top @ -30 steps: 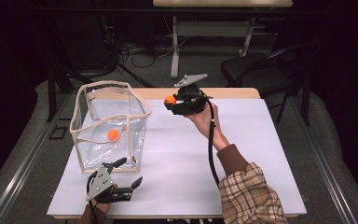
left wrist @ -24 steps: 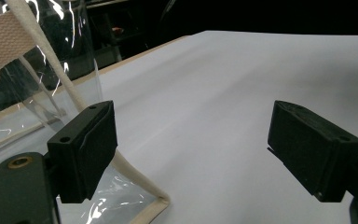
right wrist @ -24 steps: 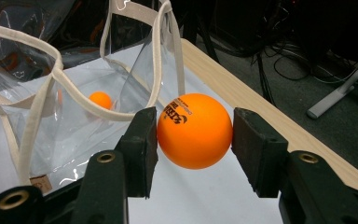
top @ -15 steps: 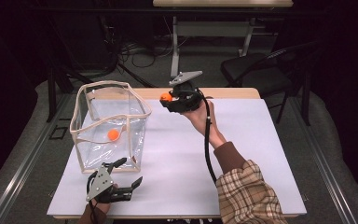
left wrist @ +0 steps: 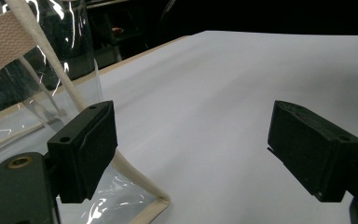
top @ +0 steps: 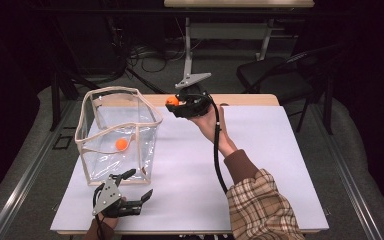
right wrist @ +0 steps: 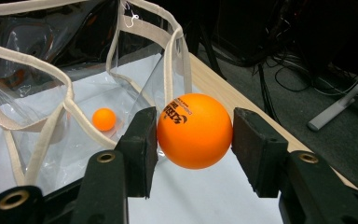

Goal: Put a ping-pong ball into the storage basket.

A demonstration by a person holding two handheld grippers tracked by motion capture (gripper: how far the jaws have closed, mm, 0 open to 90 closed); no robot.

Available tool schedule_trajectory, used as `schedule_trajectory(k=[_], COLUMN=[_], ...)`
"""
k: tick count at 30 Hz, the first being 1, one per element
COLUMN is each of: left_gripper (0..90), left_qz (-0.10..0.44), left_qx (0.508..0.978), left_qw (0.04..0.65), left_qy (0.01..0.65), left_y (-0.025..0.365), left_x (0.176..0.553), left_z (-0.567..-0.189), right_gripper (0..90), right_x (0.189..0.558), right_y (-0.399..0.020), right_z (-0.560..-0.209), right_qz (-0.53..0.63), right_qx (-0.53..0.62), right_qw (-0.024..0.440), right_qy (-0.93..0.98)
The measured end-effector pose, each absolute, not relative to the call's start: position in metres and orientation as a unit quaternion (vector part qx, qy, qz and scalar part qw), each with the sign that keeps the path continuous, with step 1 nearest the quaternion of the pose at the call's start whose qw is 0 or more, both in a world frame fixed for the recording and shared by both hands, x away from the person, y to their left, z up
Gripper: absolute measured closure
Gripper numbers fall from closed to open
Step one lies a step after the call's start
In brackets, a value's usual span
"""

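Note:
My right gripper [top: 174, 102] [right wrist: 195, 133] is lifted above the far part of the white table [top: 260, 165], shut on an orange ball [right wrist: 194, 130] [top: 172, 101] with dark print. It points toward a clear plastic bag with cream trim [top: 117, 131] [right wrist: 74, 107], just right of the bag's rim. A second orange ball [top: 122, 144] [right wrist: 104, 119] lies inside the bag. My left gripper [top: 139, 187] [left wrist: 205, 149] rests near the table's front edge, open and holding nothing, its left jaw beside the bag's near corner [left wrist: 140, 196].
The bag stands on the left half of the table. A black cable [top: 217, 160] trails from the right gripper along the plaid sleeve [top: 260, 210]. Behind the table are a dark chair [top: 280, 75] and a desk leg [top: 187, 50].
The right gripper with its ball has shifted slightly left toward the bag's rim. The left gripper has stayed put.

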State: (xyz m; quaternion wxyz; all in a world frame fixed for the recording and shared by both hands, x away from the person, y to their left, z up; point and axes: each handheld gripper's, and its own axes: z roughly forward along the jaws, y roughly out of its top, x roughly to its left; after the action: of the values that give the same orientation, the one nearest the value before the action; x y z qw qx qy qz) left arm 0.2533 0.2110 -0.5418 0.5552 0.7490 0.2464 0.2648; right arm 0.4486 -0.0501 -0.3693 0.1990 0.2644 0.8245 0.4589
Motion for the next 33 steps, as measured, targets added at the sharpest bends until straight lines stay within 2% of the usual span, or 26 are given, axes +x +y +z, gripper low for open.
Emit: schedule_trajectory(k=[33], left_gripper=[15.6], left_qz=[0.264], left_qx=[0.749], left_qw=[0.555], left_qy=[0.246], left_y=[0.211], left_x=[0.254], left_z=[-0.542], right_gripper=[51.1], right_x=[0.447], right_y=[-0.013], right_z=[-0.352], right_qz=[0.466], right_qx=[0.232], right_qw=[0.209], right_qy=[0.828])
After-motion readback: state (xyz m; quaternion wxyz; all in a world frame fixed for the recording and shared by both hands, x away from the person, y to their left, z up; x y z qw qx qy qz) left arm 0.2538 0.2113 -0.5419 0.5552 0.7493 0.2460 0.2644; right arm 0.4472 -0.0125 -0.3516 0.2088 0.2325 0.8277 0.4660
